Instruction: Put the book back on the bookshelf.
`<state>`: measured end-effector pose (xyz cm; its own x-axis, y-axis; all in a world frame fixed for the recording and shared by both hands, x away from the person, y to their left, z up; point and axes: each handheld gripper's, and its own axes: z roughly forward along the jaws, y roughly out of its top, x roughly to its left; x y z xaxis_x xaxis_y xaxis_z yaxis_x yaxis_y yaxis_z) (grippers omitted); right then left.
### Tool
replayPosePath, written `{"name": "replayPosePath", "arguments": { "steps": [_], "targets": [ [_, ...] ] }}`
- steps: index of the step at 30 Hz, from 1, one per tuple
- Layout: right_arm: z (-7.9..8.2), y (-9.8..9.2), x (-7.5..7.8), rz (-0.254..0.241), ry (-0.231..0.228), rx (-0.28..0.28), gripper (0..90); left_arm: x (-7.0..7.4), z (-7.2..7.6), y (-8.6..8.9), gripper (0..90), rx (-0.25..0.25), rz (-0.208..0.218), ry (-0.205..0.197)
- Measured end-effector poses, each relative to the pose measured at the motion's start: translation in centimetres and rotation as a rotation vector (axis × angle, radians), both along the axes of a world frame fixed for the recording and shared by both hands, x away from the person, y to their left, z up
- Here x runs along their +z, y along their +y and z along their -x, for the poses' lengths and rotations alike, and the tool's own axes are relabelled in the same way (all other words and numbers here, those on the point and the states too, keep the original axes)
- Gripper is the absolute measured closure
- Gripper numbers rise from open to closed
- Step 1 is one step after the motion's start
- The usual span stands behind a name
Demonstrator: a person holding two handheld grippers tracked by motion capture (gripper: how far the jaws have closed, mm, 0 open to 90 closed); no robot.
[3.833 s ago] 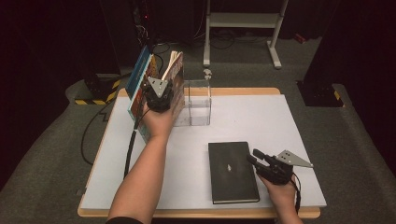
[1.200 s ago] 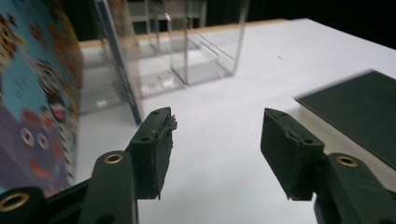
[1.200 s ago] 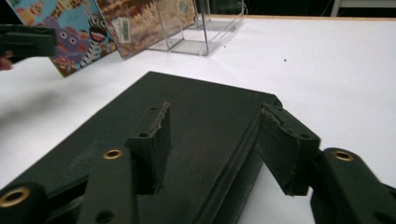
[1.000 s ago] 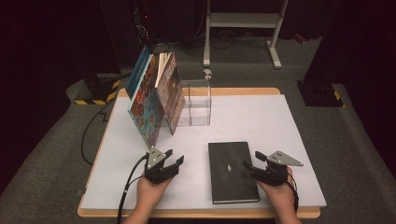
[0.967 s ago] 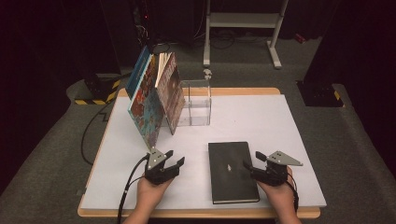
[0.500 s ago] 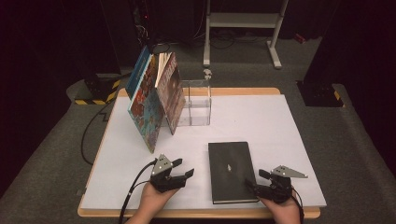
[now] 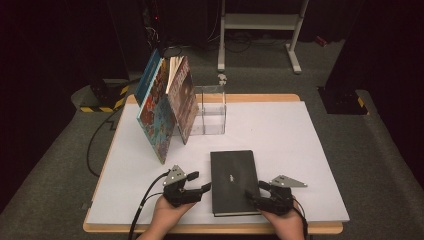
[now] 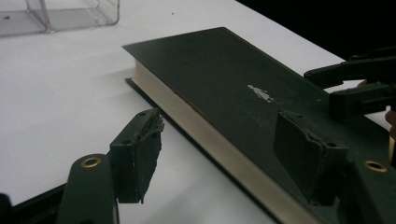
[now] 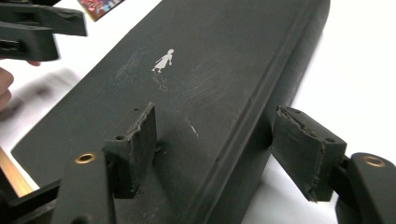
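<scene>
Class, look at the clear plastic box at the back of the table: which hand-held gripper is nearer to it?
Left. The left hand-held gripper sits at the black book's left edge, closer to the clear box; the right hand-held gripper is at the book's near right corner.

White-topped table [image 7: 280,130], wooden edge. Black book [image 7: 234,181] flat at 6 o'clock. Clear acrylic box [image 7: 210,111] near 11 o'clock; colourful books [image 7: 167,107] leaning upright just beside it, at its 9 o'clock.

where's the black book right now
In the high view the black book lies flat on the white table near its front edge, between the left gripper and the right gripper, in front of the clear box.
</scene>
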<state>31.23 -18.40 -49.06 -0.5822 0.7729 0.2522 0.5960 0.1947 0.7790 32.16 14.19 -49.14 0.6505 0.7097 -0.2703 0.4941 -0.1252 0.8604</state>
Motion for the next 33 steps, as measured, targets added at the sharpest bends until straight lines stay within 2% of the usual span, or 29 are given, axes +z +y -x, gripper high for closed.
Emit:
{"name": "replayPosePath", "arguments": {
  "steps": [3,5,7,9,10,12,14,16,17,18,21,24,27,33],
  "targets": [
    [-0.3,2.2,0.2,0.031,-0.022,0.029,29.6,-0.4,-0.3,0.0,31.9,0.027,-0.004,0.034],
    [-0.6,3.4,0.1,0.027,-0.020,0.064,29.9,-0.6,-0.5,0.1,31.1,0.039,-0.003,0.058],
    [-0.8,4.6,0.1,0.029,-0.024,0.096,29.8,-0.7,-0.6,0.4,25.9,0.084,-0.021,0.046],
    [-0.9,5.4,0.1,0.034,-0.031,0.111,29.6,-0.7,-0.9,1.1,26.5,0.094,0.003,0.063],
    [-1.0,5.6,0.2,0.039,-0.036,0.115,29.4,-0.7,-1.1,1.3,28.1,0.095,0.015,0.076],
    [-1.4,5.6,0.2,0.042,-0.040,0.125,29.5,-0.8,-1.4,1.6,27.1,0.102,0.006,0.086],
    [-1.8,5.3,0.1,0.030,-0.025,0.140,29.3,-0.9,-1.6,1.8,26.5,0.099,0.013,0.102],
    [-2.1,5.1,0.0,0.013,-0.011,0.149,29.0,-1.1,-1.9,1.7,27.4,0.088,0.033,0.138],
    [-2.1,5.0,-0.1,0.007,-0.016,0.150,29.0,-1.3,-2.0,1.6,27.5,0.075,0.049,0.163],
    [-1.9,4.9,-0.2,-0.002,-0.022,0.147,29.0,-1.5,-1.9,1.4,28.1,0.065,0.054,0.170],
    [-1.6,4.7,-0.5,-0.027,-0.028,0.142,29.1,-1.4,-1.6,1.0,29.3,0.063,0.036,0.141],
    [-1.3,4.7,-0.4,-0.013,-0.042,0.145,29.1,-1.1,-1.6,1.1,31.0,0.066,0.016,0.124],
    [-1.3,4.5,-0.5,-0.028,-0.035,0.143,29.1,-0.8,-1.5,1.4,31.8,0.067,0.008,0.113],
    [-1.3,4.4,-0.4,-0.029,-0.044,0.148,29.1,0.1,-1.5,1.4,32.7,0.062,0.025,0.097]
  ]
}}
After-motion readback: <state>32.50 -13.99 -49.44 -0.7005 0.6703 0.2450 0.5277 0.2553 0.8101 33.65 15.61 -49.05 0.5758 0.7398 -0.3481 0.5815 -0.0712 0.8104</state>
